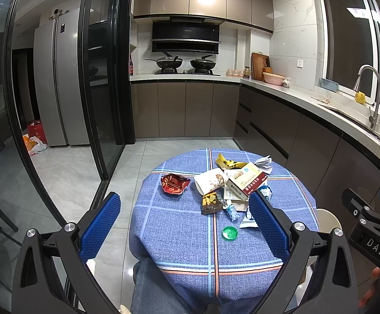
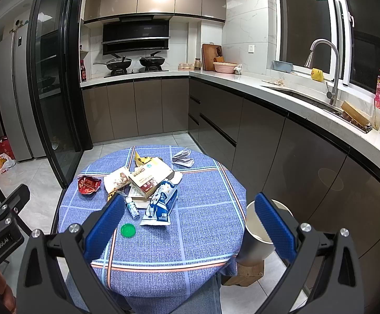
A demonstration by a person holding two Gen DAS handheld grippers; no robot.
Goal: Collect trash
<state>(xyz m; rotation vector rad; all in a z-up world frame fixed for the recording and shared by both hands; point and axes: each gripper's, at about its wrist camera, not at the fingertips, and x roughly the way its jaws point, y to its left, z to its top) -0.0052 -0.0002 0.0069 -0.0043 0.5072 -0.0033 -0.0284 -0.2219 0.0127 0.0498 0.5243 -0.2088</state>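
While held above the near edge of the round table [image 2: 203,209], both grippers gaping wide and empty: left gripper [image 1: 184,225], right gripper [image 2: 190,222], blue pads well apart on each.

Trash counted on the blue checked tablecloth [image 1: 177,235]:
- One red crumpled wrapper [image 1: 174,183], off to the left, apart from the heap.
- One white paper cup [image 2: 116,179] on its side, touching the carton.
- One red-and-cream carton [image 2: 150,178], propped on top of the heap.
- One yellow wrapper [image 1: 225,161] behind the carton.
- One crumpled white paper [image 2: 182,157], alone at the far right.
- One blue-and-white pouch [image 2: 161,204], leaning against the near side of the carton.
- One dark snack wrapper [image 1: 211,203] with yellow print, near side of the cup.
- One small clear blister strip [image 2: 132,208], beside the pouch.
- One green lid [image 1: 229,233], flat, nearest of all, apart from the heap.

Beside the table on the right, one pale bin [image 2: 255,238], open-topped, standing on a wooden block [image 2: 247,272]; nothing visible inside.

Around: grey floor tiles, taupe cabinets, white L-shaped counter. Two black pans [image 1: 184,62] on the hob under a black hood. One steel faucet [image 2: 326,62] over the sink, dark window behind. One steel fridge [image 1: 56,83] past a black-framed glass door. Denim-clad legs under the table edge.
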